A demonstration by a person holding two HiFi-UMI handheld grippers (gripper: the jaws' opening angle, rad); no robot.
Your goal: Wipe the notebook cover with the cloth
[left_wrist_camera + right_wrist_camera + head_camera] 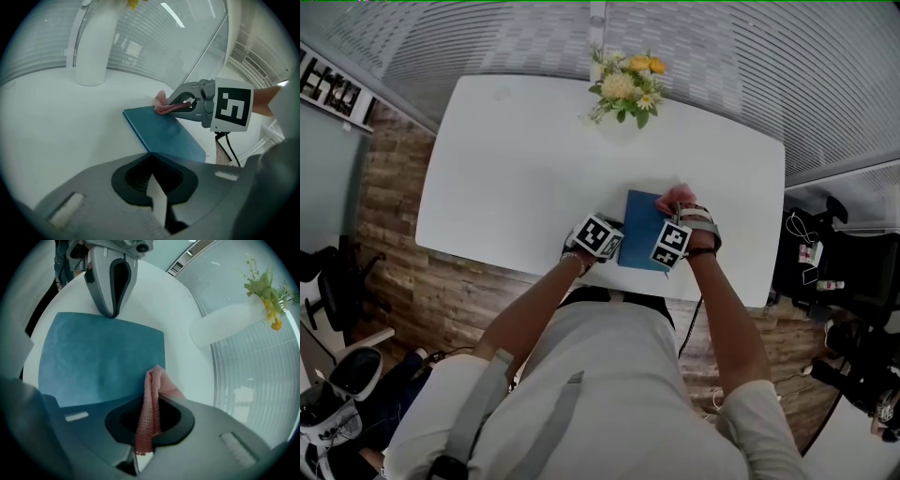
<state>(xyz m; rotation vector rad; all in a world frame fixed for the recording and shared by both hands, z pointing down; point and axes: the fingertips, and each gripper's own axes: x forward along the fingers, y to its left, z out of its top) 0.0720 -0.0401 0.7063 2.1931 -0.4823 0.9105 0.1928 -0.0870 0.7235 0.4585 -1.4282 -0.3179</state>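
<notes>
A blue notebook [639, 225] lies flat near the front edge of the white table [516, 169]. My right gripper [680, 204] is shut on a pink cloth [680, 194] and holds it at the notebook's far right corner. In the right gripper view the cloth [153, 385] hangs between the jaws, just over the blue cover [98, 357]. My left gripper [619, 247] is shut, its tips at the notebook's near left corner [164, 133]. From the left gripper view I see the right gripper [171, 104] with the cloth [161, 105] touching the cover's far edge.
A white vase with yellow flowers [626, 86] stands at the table's back edge, well behind the notebook. The table's front edge runs right beside the notebook. A dark chair with cables [825, 272] stands to the right of the table.
</notes>
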